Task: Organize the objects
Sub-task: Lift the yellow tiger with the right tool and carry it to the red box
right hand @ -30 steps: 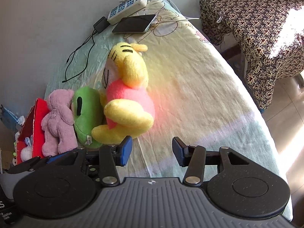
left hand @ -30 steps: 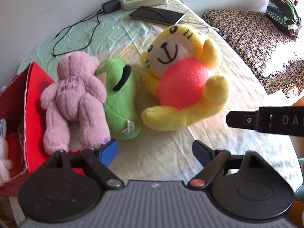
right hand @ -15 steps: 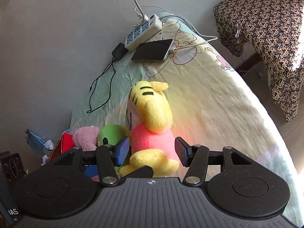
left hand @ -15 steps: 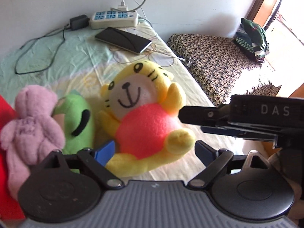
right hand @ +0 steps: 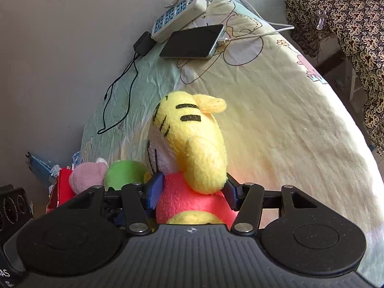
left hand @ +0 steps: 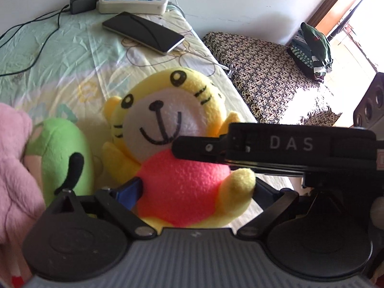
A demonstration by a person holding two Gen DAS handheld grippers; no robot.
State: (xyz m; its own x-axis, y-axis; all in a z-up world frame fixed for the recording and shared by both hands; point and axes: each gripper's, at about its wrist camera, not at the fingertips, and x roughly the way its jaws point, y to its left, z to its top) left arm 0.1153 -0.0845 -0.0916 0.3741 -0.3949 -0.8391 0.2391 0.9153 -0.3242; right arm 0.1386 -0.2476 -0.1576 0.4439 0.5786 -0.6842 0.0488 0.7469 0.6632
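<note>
A yellow tiger plush (left hand: 168, 129) with a pink belly lies on the bed. It also shows from the side in the right wrist view (right hand: 192, 148). My left gripper (left hand: 192, 192) is open, its fingers on either side of the plush's belly. My right gripper (right hand: 192, 189) is open too, with its blue pads (right hand: 156, 187) around the plush's body below the head. The right gripper's black body (left hand: 276, 148) crosses the left wrist view over the plush. A green plush (left hand: 60, 153) and a pink plush (left hand: 14, 163) lie to the left.
A red box (right hand: 61, 187) stands beyond the pink plush (right hand: 87, 177). A phone (left hand: 144, 32), a power strip (left hand: 133, 1) and a black charger (left hand: 82, 2) with cables lie at the far end. A patterned bench (left hand: 268, 72) stands to the right.
Both grippers have moved in on the yellow tiger plush, which now sits between the fingers of each. The right gripper has come across over the plush.
</note>
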